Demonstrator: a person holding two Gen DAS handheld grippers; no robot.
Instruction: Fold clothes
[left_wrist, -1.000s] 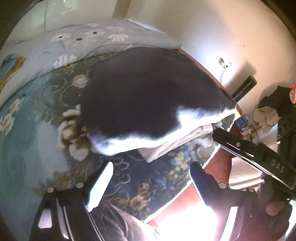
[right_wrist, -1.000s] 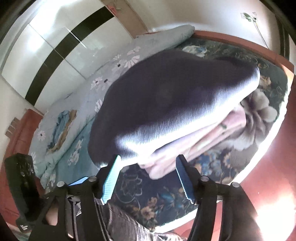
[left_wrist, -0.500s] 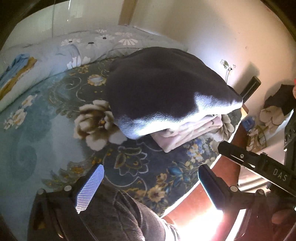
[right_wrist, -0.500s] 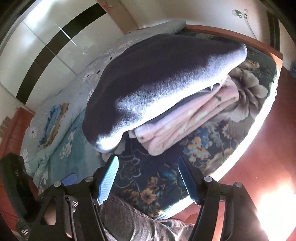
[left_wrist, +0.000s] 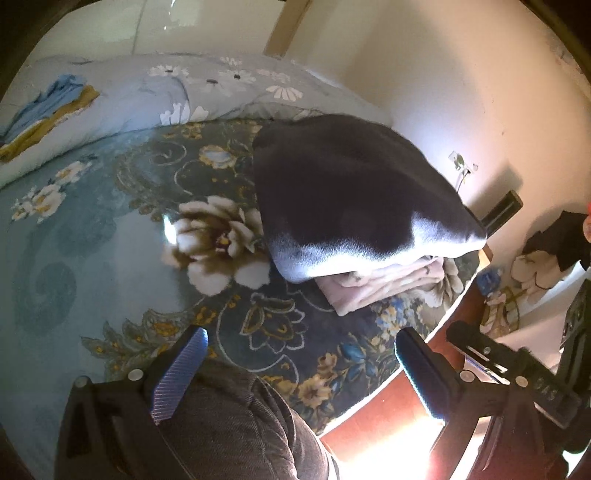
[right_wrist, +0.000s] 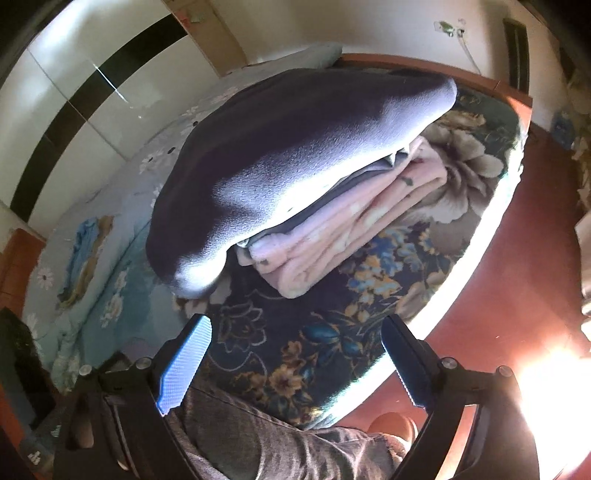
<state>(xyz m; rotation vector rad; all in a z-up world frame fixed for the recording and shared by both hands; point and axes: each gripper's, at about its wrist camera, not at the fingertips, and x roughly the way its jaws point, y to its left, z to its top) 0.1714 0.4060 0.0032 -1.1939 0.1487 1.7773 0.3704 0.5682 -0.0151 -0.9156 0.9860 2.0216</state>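
A folded dark navy garment (left_wrist: 354, 206) lies on top of a folded pink garment (left_wrist: 384, 284) near the corner of the bed. The same stack shows in the right wrist view, navy (right_wrist: 295, 147) over pink (right_wrist: 340, 229). My left gripper (left_wrist: 299, 373) is open and empty, held back from the stack above the floral blanket. My right gripper (right_wrist: 295, 365) is open and empty too, also short of the stack. The right gripper's body (left_wrist: 517, 369) shows at the right of the left wrist view.
The stack rests on a blue floral blanket (left_wrist: 110, 240). A light blue quilt (left_wrist: 166, 92) with folded blue and yellow clothes (left_wrist: 44, 110) lies at the far side. The bed's wooden edge (right_wrist: 480, 295) and red floor are to the right. My trouser leg (left_wrist: 229, 424) is below.
Both grippers have pulled back from the stack of folded clothes, which now looks smaller and farther away. Both stay open and empty.
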